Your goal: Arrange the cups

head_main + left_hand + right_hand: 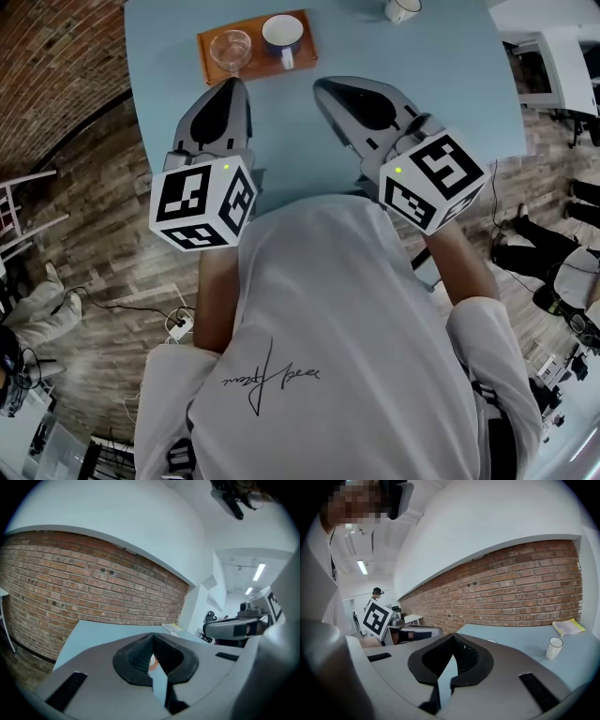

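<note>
The grey left gripper (234, 86) is hovering, jaws closed and empty, near an orange rectangular tray (208, 45) carrying a clear glass cup (231, 47) and a blue-lined white cup (279, 34). The grey right gripper (323, 87) is hovering closed and empty too; a white ceramic mug (401, 8) is sitting farther right.
</note>
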